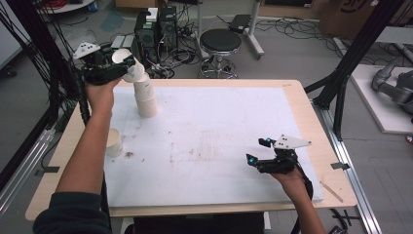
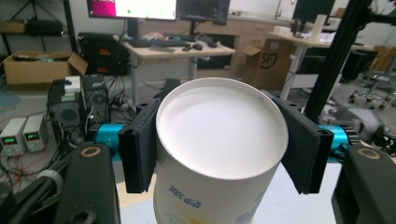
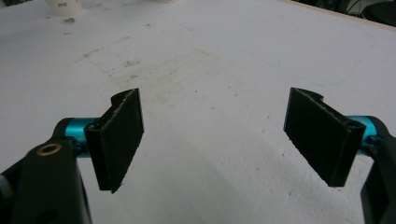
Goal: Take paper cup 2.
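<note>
A white paper cup [image 2: 219,154] showing blue lettering and a pale floral print, gripped between black jaws; white cups [image 1: 145,95] stacking on a white, brown-stained mat [image 1: 219,141] covering a light wooden table [image 1: 319,161].

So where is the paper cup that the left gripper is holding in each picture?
High view: the held paper cup is at the upper left, tilted in the left gripper above the cup stack.
Left gripper view: it is in the middle, pinched between the two black jaws, mouth facing the camera.
Right gripper view: open jaws over the table.
Shared landmark: the white table mat.
</note>
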`<action>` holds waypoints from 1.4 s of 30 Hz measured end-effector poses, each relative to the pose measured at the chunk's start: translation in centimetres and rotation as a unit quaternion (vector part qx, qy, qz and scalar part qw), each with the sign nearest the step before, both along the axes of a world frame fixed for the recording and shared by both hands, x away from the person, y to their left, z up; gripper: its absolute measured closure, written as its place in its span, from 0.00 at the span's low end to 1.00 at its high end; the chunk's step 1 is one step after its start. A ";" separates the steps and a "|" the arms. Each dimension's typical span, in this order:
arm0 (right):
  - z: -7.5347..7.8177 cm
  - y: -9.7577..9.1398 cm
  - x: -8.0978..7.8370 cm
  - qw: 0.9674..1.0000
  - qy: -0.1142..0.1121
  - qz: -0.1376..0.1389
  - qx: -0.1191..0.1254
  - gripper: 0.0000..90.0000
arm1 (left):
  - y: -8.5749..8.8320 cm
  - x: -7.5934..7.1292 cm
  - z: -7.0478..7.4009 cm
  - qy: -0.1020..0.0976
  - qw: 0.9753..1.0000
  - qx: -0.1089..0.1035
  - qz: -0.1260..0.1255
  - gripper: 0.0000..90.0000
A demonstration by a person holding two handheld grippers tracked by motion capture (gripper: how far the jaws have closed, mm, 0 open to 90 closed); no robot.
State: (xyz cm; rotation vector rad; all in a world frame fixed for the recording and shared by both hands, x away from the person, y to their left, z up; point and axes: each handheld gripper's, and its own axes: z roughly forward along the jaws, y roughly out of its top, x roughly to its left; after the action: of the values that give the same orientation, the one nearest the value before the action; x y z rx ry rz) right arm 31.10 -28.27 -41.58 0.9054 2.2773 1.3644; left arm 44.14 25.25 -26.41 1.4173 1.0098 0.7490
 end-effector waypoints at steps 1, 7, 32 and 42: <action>0.0 0.0 0.0 1.000 0.000 0.001 0.000 0.23 | 0.1 -0.4 0.3 -0.006 1.000 -0.001 -0.004 0.40; 0.1 0.0 -0.1 1.000 -0.002 0.001 0.000 0.23 | 0.0 -3.5 0.9 -0.032 0.998 -0.019 -0.048 0.40; -0.1 0.7 -0.2 1.000 -0.003 0.011 -0.010 0.23 | -4.9 -12.7 -7.3 -0.009 0.985 0.018 -0.172 0.40; -0.1 1.2 -0.1 1.000 0.006 0.028 -0.007 0.23 | -6.1 -13.6 -8.9 -0.001 0.979 0.021 -0.202 0.40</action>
State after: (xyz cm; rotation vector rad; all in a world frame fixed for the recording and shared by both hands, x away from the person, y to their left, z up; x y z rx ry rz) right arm 30.99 -27.04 -41.66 0.8546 2.3342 1.3674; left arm 30.59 19.14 -35.27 1.5927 0.6741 0.4727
